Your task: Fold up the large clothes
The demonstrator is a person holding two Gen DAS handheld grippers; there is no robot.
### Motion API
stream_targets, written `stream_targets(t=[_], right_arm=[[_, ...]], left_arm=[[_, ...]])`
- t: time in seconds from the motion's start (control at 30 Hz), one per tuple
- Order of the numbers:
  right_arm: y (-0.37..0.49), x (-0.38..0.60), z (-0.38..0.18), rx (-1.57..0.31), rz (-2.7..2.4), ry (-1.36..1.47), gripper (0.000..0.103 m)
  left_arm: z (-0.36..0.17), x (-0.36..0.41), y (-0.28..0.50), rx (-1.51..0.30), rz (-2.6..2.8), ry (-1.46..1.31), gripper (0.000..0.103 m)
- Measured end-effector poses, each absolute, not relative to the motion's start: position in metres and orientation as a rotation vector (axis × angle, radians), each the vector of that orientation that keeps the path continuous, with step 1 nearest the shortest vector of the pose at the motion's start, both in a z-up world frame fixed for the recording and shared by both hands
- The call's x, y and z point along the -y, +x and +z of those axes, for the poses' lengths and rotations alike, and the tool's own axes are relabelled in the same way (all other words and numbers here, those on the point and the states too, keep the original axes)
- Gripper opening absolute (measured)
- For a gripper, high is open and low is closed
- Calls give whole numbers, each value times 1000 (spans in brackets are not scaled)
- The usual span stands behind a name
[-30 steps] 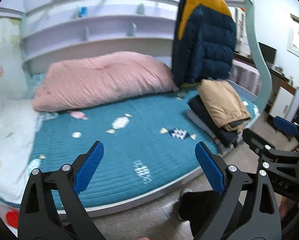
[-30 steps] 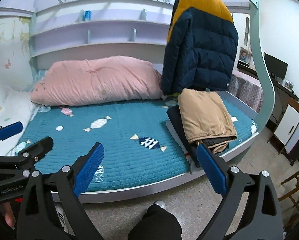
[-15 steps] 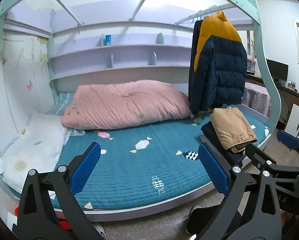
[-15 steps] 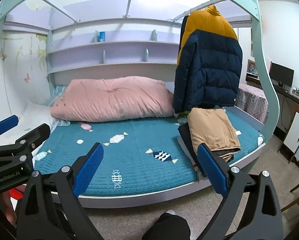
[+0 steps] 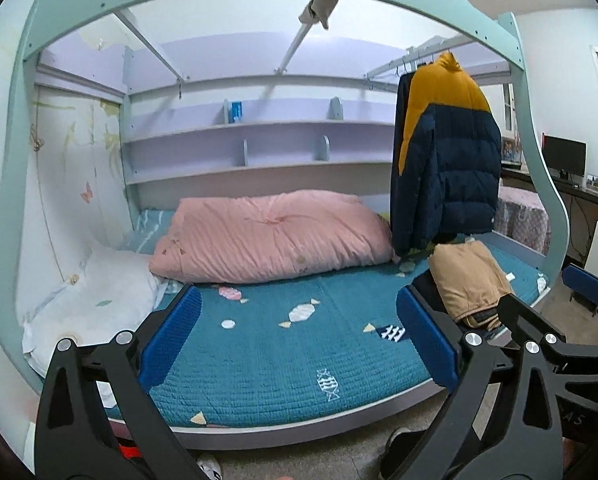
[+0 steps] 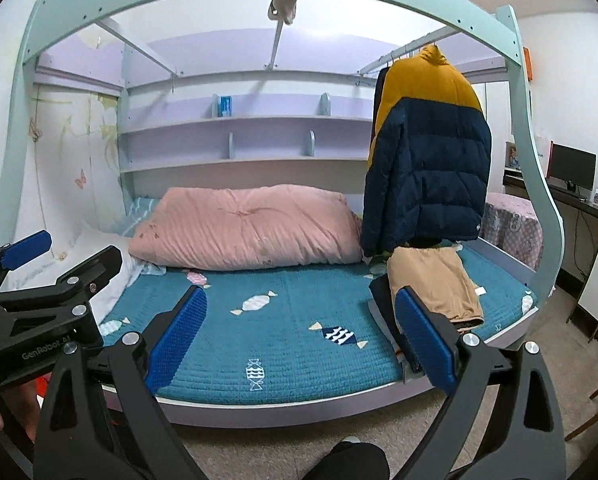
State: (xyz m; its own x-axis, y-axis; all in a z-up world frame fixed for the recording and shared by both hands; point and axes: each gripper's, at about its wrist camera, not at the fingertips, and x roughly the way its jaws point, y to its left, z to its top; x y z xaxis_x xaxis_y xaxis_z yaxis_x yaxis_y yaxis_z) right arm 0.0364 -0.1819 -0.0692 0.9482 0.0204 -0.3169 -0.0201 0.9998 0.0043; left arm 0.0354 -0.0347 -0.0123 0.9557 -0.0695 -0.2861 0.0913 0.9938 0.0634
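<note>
Both tongs are hovering level in front of a bed (image 5: 267, 364), held side by side above the floor and aimed at the mattress. The left tongs (image 5: 299, 340) are standing released, blue pads spread wide with nothing between them; the right tongs (image 6: 301, 338) are likewise gaping and gripping nothing. Each is showing at the edge of the other's view, near but not touching.

A navy and mustard puffer jacket (image 6: 427, 164) is hanging from a rail (image 6: 403, 50) at the right end of the bed, its hem dangling just above a stack of folded clothes (image 6: 435, 284) topped by a tan garment. The stack is sitting at the bed's right front corner, close to the curved edge. A pink quilt (image 5: 271, 236) is lying bundled against the back wall under the shelves (image 5: 259, 148), and a white pillow (image 5: 95, 304) is resting at the left end.

The middle of the teal mattress cover is lying flat and bare between quilt and front edge. A pale green arch (image 6: 279, 4) is framing the bed overhead, its right post standing beside the folded stack.
</note>
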Motion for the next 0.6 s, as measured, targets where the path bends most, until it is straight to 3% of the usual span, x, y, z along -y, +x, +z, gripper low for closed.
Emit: stream_targets(t=[0.6], right_arm=[[22,185,-62,-294,18,12,93]], left_arm=[[-2,35,19,-241,-75,81,98]])
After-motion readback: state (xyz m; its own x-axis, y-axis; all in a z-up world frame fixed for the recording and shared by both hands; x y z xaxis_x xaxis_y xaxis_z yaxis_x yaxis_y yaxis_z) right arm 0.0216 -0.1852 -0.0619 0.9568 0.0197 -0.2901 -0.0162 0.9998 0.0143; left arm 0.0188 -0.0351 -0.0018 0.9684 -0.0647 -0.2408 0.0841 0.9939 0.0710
